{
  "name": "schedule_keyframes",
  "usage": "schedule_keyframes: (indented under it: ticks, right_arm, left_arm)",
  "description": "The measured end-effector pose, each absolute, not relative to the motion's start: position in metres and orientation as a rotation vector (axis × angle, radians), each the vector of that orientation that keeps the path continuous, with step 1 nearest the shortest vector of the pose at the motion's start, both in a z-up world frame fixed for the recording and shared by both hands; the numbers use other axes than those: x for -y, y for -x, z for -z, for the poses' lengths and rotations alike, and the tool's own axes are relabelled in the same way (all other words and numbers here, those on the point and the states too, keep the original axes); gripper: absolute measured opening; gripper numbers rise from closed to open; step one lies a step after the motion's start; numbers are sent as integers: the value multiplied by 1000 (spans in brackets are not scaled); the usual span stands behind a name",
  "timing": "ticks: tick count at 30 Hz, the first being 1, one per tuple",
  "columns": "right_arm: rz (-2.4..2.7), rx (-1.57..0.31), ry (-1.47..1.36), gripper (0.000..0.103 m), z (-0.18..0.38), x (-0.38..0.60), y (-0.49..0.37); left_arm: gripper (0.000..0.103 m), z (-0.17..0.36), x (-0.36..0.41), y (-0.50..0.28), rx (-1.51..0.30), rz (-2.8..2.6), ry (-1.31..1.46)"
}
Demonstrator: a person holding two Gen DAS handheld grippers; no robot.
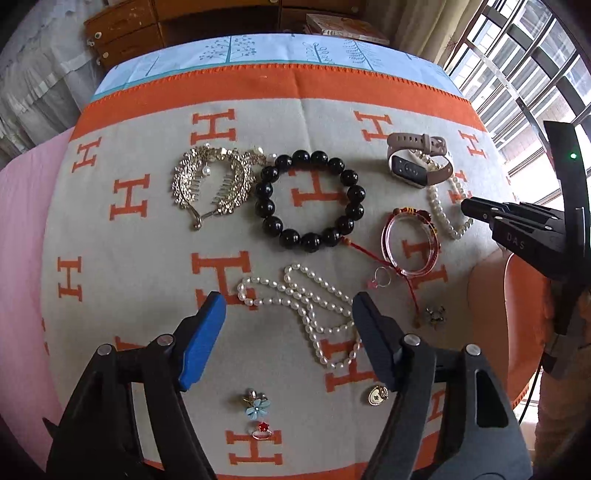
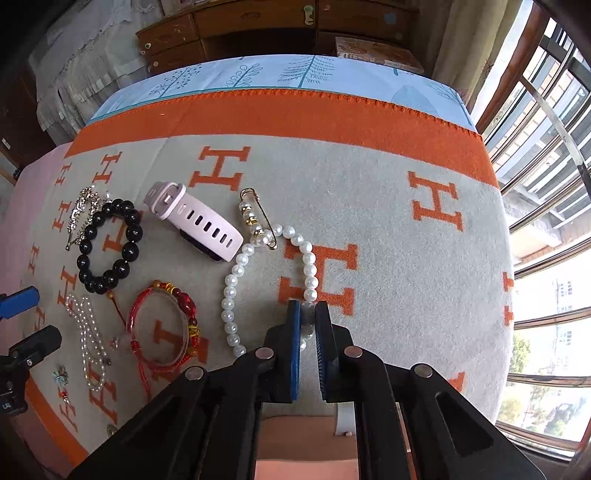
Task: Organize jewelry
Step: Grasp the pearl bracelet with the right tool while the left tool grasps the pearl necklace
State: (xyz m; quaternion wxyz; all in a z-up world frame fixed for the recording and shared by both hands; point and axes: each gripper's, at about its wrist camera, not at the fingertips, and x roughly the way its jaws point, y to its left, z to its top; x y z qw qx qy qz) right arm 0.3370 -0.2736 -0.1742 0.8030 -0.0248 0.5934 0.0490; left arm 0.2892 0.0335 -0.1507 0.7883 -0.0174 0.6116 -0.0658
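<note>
Jewelry lies spread on a grey and orange blanket [image 1: 155, 236]. My left gripper [image 1: 288, 314] is open and empty, hovering over a long pearl necklace [image 1: 314, 314]. My right gripper [image 2: 307, 314] is shut on a round pearl bracelet [image 2: 236, 273] near its lower right beads; it also shows in the left wrist view [image 1: 448, 218]. A black bead bracelet [image 1: 310, 201], a gold hair comb [image 1: 210, 181], a pink watch [image 2: 195, 221], a red bangle [image 2: 166, 325] and a pearl pin [image 2: 256, 221] lie around.
Small rings and charms lie near the front edge: a blue flower piece [image 1: 256, 404], a red stone ring [image 1: 262, 432], a gold charm [image 1: 376, 395]. A wooden cabinet [image 2: 258, 26] stands behind the bed. Windows [image 2: 546, 184] are on the right.
</note>
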Motion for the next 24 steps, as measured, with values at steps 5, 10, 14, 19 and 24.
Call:
schedule_keyframes:
  ticks: [5,10,14,19,24]
  right_arm:
    - [-139,-1223,-22,8,149,279,-308]
    - [-174,-1174,-70,8,119,286,-285]
    - [-201,-1142,-81,8,101,286,-269]
    - [-214,-1131,-98,8,92,289,-256]
    - [-209,-1129,-134,8,94,297,-251]
  left_arm:
    - [53,168,-36,-282,-1392,132,80]
    - [41,186,-36,-283,-1444,114,126]
    - [39,189,-29,-287,-1431,106,120]
    - [28,189,-11,-295,-1444,83,11]
    - [7,185,-4,-304,-1449,85,-23]
